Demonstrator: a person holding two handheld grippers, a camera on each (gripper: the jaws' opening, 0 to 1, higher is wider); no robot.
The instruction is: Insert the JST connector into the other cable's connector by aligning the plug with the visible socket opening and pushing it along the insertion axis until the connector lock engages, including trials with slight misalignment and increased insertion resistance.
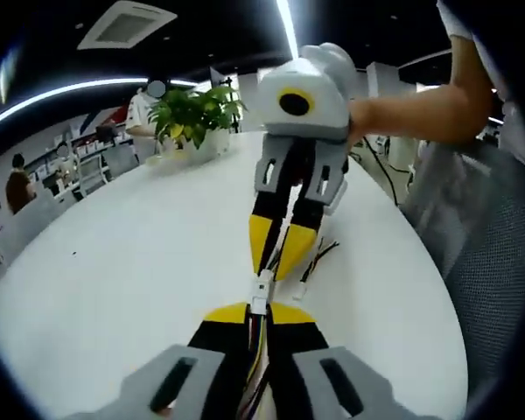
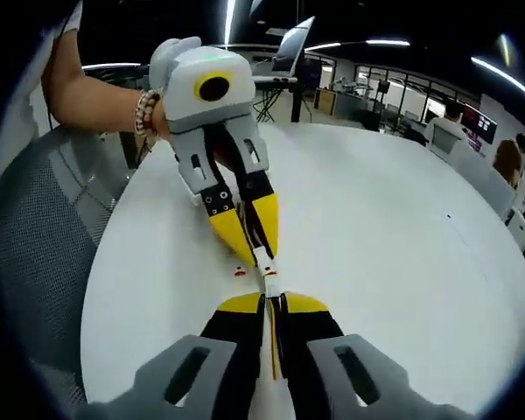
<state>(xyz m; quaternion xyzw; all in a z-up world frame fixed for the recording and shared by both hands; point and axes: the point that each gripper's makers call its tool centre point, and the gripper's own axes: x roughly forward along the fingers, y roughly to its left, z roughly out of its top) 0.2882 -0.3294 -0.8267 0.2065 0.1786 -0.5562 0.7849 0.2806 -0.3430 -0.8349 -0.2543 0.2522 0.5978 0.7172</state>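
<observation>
Closest to the lens in the left gripper view, the left gripper (image 1: 259, 311) has its yellow-tipped jaws drawn nearly together on a bundle of thin coloured wires (image 1: 255, 367), and the white JST connector (image 1: 262, 292) juts out just beyond the tips. Facing it, the right gripper (image 1: 283, 259) reaches down from above with its jaws closed to a narrow slit on the far end of that same white piece; loose wire ends (image 1: 324, 254) trail beside it over the white table (image 1: 131, 262). Whether plug and socket are fully seated cannot be told.

No brand, label or writing can be read on the grippers, the connector or the table.

Going left to right in the left gripper view: the table's curved edge with chairs beyond it, a broad bare stretch of tabletop, a potted plant (image 1: 192, 118) near the far edge, then the joined grippers, then the near edge with a grey mesh chair (image 1: 499, 262) just past it.

From the right gripper view, the mesh chair (image 2: 35, 254) lies beside the left edge, the left gripper (image 2: 251, 248) meets the right gripper (image 2: 272, 306) at the connector (image 2: 268, 273) mid-table, and wide open tabletop (image 2: 402, 236) runs rightward.
</observation>
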